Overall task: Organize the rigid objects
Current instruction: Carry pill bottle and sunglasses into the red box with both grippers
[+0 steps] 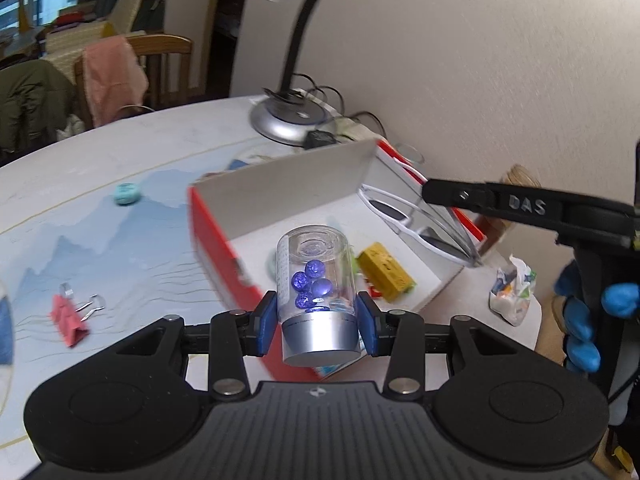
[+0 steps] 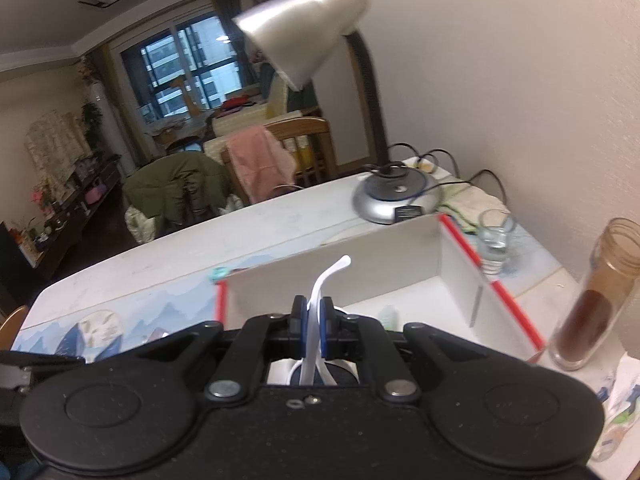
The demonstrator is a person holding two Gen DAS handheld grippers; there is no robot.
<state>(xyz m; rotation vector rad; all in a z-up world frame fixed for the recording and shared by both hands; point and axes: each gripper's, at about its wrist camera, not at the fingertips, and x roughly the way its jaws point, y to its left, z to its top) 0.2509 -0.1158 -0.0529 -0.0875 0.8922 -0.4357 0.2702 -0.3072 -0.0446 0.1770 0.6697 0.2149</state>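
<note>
While pinched between the blue pads of the left tongs (image 1: pixel 317 320): clear jar (image 1: pixel 316 276) with a silver cap (image 1: pixel 320 340), cap toward the camera, several blue marbles (image 1: pixel 308 284) inside; held above the near edge of the box (image 1: pixel 224 240). Right tongs (image 2: pixel 315 322) pressed together on one white arm of the sunglasses (image 1: pixel 416 220); frame white, lenses dark, hanging over the right side of the box. Blue-gloved hand (image 1: pixel 588 320) on the right handle.

Box: red outside, white inside, open top; yellow block (image 1: pixel 384 276) lying on its floor.

Desk (image 1: pixel 132 184): pale top with a blue mountain-print mat; pink binder clip (image 1: pixel 72 316) at left, small teal round object (image 1: pixel 127 194) beyond it, crumpled wrapper (image 1: pixel 512 292) right of the box. Silver desk lamp (image 2: pixel 308 28) behind the box, base and cables near the wall; drinking glass (image 2: pixel 494 246) and brown bottle (image 2: pixel 596 292) to the right.

Room behind: wooden chair (image 2: pixel 304 152) draped with a pink cloth, green coat, dark window.
</note>
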